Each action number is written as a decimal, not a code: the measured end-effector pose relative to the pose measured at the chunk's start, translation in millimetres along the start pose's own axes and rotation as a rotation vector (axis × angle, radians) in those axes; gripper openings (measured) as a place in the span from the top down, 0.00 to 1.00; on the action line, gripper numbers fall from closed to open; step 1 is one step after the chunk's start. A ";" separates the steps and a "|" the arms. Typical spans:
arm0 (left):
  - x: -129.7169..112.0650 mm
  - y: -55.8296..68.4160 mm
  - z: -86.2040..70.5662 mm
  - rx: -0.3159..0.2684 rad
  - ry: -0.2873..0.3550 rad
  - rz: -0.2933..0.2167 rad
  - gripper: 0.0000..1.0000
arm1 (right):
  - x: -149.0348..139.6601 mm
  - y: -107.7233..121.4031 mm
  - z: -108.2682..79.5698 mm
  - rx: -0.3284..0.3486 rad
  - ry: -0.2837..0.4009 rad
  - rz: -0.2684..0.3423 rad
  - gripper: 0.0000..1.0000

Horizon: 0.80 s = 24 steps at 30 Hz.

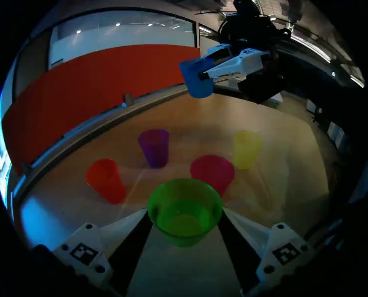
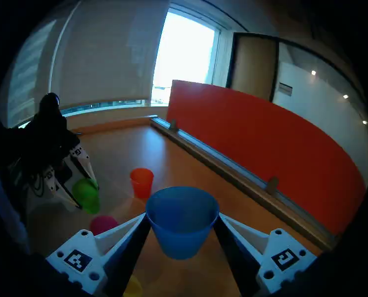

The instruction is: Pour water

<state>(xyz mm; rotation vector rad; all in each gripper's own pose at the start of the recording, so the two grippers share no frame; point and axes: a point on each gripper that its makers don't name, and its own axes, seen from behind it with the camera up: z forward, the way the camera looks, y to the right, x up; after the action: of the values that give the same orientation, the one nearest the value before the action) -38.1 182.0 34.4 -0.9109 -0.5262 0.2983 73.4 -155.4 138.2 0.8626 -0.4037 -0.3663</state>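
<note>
Two cups in hand: the left gripper (image 1: 184,214) carries the green cup (image 1: 185,225); the right gripper (image 2: 182,218) carries the blue cup (image 2: 182,227).
Left fingers: spread to cup width, both pressing the green cup's wall just under the rim.
Right fingers: likewise spread to cup width, both pressing the blue cup's wall.
Green cup: upright at 6 o'clock in the left gripper view; a paler level inside may be water, but I cannot be sure.
Blue cup: close to upright; what it contains cannot be made out.
Bearing that matters: from the left gripper the blue cup sits at 12 to 1 o'clock, raised above the table (image 1: 283,163) and well apart. From the right gripper the green cup lies at 9 o'clock and lower.
Standing cups: orange cup (image 1: 106,179) at 9 o'clock, purple cup (image 1: 154,147) at 11, yellow cup (image 1: 246,148) at 1, pink cup (image 1: 212,172) just behind the green one.
Judgement: pouring has not begun; one rim must first be brought over the other mouth.
</note>
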 end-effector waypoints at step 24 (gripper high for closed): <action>-34.2 4.8 20.3 -0.048 -0.064 -0.032 0.14 | -53.7 8.6 22.3 0.006 -0.081 -0.001 0.10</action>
<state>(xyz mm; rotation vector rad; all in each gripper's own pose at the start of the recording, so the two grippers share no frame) -78.0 182.7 30.3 -0.9411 -0.6086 0.2871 17.5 -139.8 147.6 0.8560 -0.4802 -0.4017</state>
